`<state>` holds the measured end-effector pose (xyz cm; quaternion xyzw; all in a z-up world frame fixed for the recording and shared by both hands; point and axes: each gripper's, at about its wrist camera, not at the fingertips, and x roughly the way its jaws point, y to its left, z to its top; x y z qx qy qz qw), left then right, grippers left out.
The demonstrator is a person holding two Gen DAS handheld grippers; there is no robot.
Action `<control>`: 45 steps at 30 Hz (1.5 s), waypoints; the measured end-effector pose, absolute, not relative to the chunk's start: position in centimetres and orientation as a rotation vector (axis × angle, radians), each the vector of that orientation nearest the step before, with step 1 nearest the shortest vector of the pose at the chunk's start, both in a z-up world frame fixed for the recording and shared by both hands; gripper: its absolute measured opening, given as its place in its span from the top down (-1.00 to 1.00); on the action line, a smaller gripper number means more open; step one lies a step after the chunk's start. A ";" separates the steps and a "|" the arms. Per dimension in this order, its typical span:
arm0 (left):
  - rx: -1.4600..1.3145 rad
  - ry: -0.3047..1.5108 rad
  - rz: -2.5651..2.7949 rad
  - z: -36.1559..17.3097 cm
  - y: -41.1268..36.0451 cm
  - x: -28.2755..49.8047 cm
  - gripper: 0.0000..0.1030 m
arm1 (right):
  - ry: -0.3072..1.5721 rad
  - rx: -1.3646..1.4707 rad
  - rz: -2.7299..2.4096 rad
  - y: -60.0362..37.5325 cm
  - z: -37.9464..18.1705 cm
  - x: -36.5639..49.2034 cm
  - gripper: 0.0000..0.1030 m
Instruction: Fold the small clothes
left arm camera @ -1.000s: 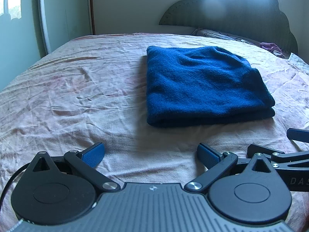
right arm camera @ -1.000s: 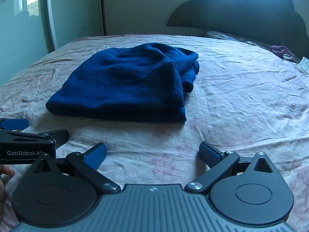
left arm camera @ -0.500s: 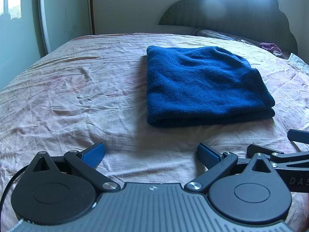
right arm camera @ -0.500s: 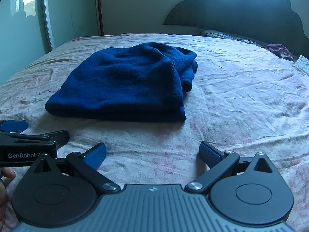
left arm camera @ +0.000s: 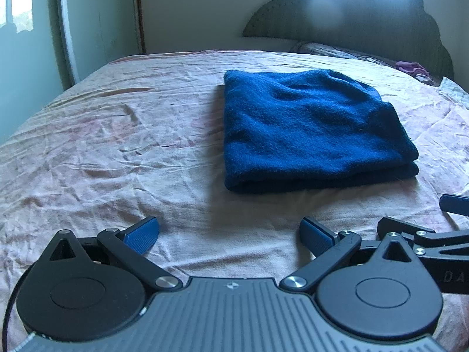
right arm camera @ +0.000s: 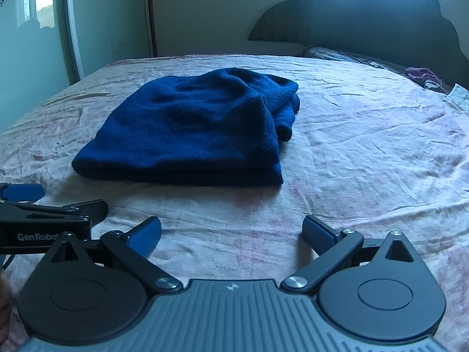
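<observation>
A dark blue garment (left arm camera: 310, 129) lies folded in a thick rectangle on the pink bedsheet; it also shows in the right wrist view (right arm camera: 199, 129), with loose layers bunched at its far right corner. My left gripper (left arm camera: 230, 233) is open and empty, low over the sheet, short of the garment's near edge. My right gripper (right arm camera: 231, 231) is open and empty, also short of the near edge. Each gripper shows at the edge of the other's view: the right one (left arm camera: 439, 231) and the left one (right arm camera: 44, 214).
The wrinkled pink sheet (left arm camera: 102, 152) covers the whole bed. A dark headboard (right arm camera: 366, 23) and pillow stand at the far end, with a small purple cloth (right arm camera: 422, 74) near it. A mirrored wardrobe door (right arm camera: 35, 29) runs along the left.
The left view is unchanged. The right gripper has drifted slightly, so the garment sits a little further left in its view.
</observation>
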<state>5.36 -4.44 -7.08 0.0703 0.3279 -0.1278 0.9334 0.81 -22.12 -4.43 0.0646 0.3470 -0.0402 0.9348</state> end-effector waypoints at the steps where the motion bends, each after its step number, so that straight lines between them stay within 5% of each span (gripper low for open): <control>1: 0.139 0.670 -0.254 -7.0 -4.4 5.2 -1.00 | 0.709 0.133 -0.080 -22.1 -4.3 0.8 -1.00; 45: 0.142 0.689 -0.228 -6.0 -4.5 4.5 -0.99 | 0.696 0.137 -0.065 -21.9 -3.6 0.0 -1.00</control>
